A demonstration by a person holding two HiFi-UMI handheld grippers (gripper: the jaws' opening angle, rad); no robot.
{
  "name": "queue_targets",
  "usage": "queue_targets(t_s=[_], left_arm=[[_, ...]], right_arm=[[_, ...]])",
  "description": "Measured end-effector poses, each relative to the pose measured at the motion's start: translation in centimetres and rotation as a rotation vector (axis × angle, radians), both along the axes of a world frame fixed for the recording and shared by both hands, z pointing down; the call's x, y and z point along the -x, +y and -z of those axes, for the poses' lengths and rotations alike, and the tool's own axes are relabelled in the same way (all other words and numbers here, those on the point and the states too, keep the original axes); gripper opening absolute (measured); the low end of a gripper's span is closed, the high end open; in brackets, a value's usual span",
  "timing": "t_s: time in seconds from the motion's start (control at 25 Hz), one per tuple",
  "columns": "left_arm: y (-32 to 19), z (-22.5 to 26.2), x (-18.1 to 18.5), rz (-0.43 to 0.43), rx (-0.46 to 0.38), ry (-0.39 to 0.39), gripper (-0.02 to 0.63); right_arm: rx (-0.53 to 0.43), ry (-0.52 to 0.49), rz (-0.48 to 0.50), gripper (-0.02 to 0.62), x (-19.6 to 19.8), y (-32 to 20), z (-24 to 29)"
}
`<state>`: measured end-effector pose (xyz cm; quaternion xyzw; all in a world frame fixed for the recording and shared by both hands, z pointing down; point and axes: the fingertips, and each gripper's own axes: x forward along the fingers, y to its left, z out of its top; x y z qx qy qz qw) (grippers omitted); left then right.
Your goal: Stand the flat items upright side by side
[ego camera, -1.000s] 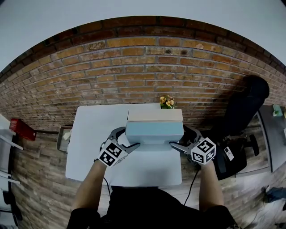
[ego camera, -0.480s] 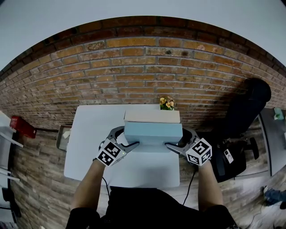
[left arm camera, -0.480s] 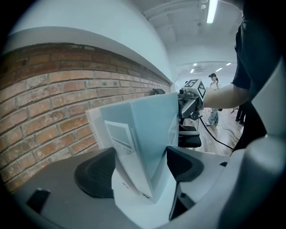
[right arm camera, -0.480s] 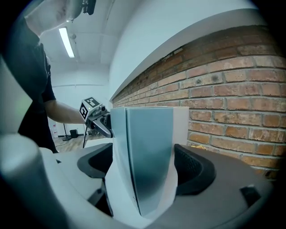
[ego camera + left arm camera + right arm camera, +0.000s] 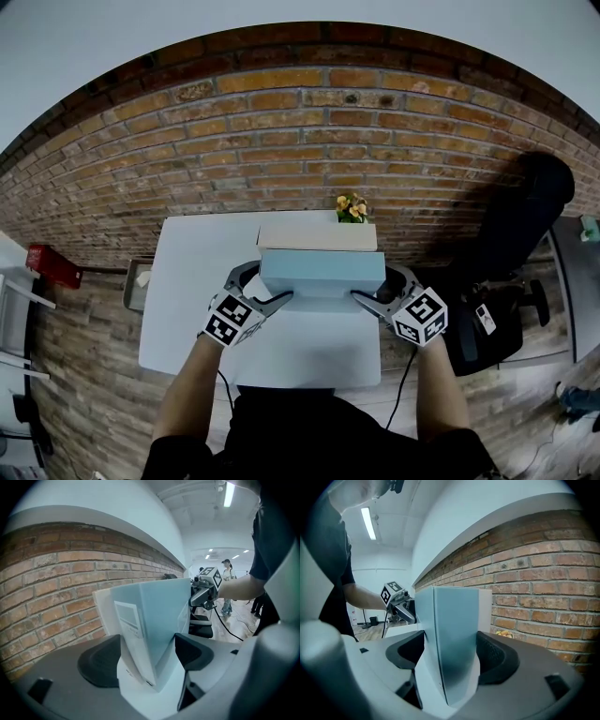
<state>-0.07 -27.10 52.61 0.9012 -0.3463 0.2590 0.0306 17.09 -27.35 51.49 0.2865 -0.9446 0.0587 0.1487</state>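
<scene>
A light blue file folder [image 5: 323,272] stands upright on its long edge in the middle of the white table [image 5: 206,281]. Close behind it stands a beige folder [image 5: 317,235], nearer the brick wall. My left gripper [image 5: 270,286] is shut on the blue folder's left end [image 5: 154,620], a pad against each face. My right gripper [image 5: 375,286] straddles the right end [image 5: 454,639]. Its jaws have just been closing, and both pads now press on the blue folder. The beige folder [image 5: 485,606] shows just past the blue one.
A small bunch of yellow flowers [image 5: 352,208] sits at the table's far edge by the brick wall. A black office chair [image 5: 516,234] stands to the right. On the floor at the left are a grey tray [image 5: 139,281] and a red object [image 5: 52,267].
The right gripper's jaws have drawn in against the blue folder's right end. Both hands and both folders stay where they were.
</scene>
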Motion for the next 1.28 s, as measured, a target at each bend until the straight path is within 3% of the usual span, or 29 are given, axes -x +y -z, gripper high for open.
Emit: queue_targets(t_s=[0.4,0.56,0.76,1.0,1.28], left_arm=[[0.1,0.4,-0.1,-0.020,-0.009,-0.006,0.379],[0.0,0.5,0.2,-0.025,-0.009,-0.001,0.380],[0.1,0.9,0.6,-0.035,-0.023,0.009,0.380],[-0.4,1.4,1.7,-0.032,-0.018,0.067,0.382],[-0.9,1.0,1.6,-0.075,0.010,0.065,0.382]], right_arm=[[0.025,0.036,-0.048,0.347,-0.5,0.4,-0.5],[0.079,0.047,-0.093,0.337,-1.7,0.8,-1.6],[0.118,0.042,-0.107,0.236,-1.8,1.6,-2.3],[0.122,0.045,-0.154,0.232,-1.5,1.1,-2.3],[0.138,0.040,-0.186,0.235,-0.8,0.9,-2.3]])
